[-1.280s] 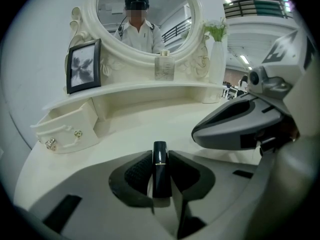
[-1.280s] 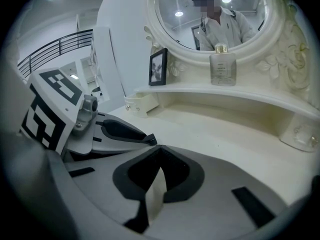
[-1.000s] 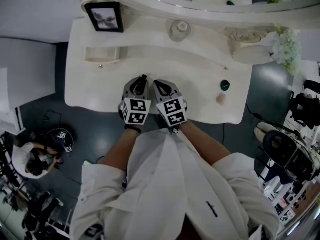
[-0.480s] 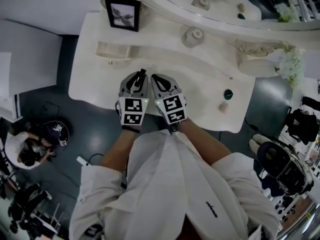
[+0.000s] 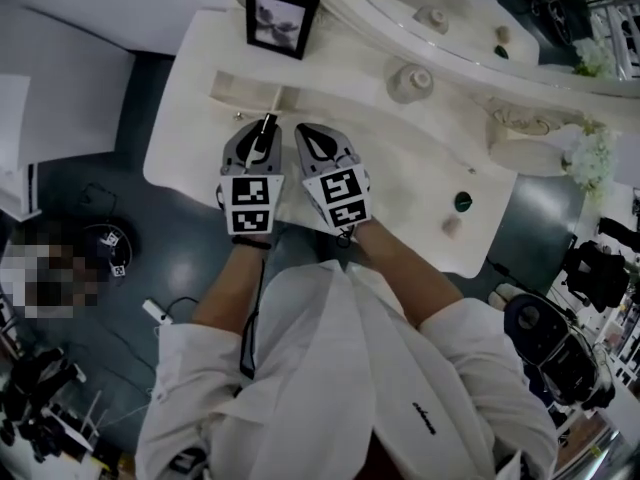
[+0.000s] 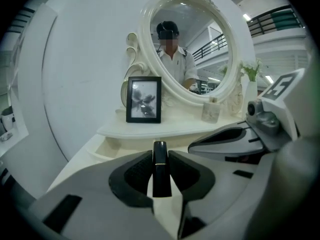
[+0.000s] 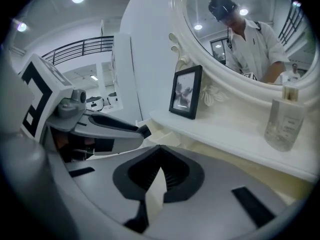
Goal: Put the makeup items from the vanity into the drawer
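your left gripper is clamped on a slim black lipstick tube, held lengthwise between the pads, over the counter near the open drawer. the tube looks light, rigid and glossy, so probably slippery; grip it mid-body. your right gripper is closed on nothing. nothing shows inside the drawer. a green round compact and a small pale item lie on the counter.

Black lipstick tube (thin gold band) is clamped between the left claw pads, its tip protruding forward. The cream drawer stands open just ahead of the claw.
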Motion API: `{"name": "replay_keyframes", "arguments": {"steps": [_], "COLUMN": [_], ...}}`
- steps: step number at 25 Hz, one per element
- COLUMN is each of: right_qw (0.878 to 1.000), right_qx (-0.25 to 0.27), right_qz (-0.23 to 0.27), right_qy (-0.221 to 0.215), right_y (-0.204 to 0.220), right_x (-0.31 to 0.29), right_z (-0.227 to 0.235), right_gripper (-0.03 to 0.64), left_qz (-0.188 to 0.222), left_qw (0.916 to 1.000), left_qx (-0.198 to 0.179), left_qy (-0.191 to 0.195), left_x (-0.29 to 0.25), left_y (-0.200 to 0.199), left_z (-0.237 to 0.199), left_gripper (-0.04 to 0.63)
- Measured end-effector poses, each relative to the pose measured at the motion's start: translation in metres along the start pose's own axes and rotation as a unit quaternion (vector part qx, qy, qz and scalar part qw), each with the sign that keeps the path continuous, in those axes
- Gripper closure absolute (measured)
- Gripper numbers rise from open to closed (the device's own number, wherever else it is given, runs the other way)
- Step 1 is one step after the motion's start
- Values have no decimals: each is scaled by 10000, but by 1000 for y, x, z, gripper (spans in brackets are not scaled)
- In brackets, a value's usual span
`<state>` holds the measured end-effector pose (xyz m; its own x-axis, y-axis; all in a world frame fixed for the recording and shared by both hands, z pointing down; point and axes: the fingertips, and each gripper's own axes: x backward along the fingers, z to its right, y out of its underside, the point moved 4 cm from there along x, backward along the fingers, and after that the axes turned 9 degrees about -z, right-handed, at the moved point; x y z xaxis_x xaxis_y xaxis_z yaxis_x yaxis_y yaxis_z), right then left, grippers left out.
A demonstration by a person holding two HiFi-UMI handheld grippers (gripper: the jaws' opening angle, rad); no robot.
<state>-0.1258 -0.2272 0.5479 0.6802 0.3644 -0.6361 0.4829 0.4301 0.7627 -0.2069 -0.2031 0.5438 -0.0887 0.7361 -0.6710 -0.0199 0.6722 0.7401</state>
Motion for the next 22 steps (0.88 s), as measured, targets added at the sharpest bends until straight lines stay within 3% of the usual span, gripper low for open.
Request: {"name": "replay_keyframes", "arguments": {"steps": [9, 22], "right_qw": [9997, 9996], "right_qx": [179, 275], "right_qz": [135, 5], "right_qy": [-104, -94], "right_y": [-39, -45], "right_x": [-32, -55], "right_z": [-3, 0], "right_gripper": [598, 598], "left_qz": [82, -286], "left_qw": [9994, 9994], "left_qx": [329, 183], "left_qy": [-107, 25], "left_x": [-8, -35], "left_y": [-19, -18], "left_z": [-32, -52], "left_gripper": [480, 480]}}
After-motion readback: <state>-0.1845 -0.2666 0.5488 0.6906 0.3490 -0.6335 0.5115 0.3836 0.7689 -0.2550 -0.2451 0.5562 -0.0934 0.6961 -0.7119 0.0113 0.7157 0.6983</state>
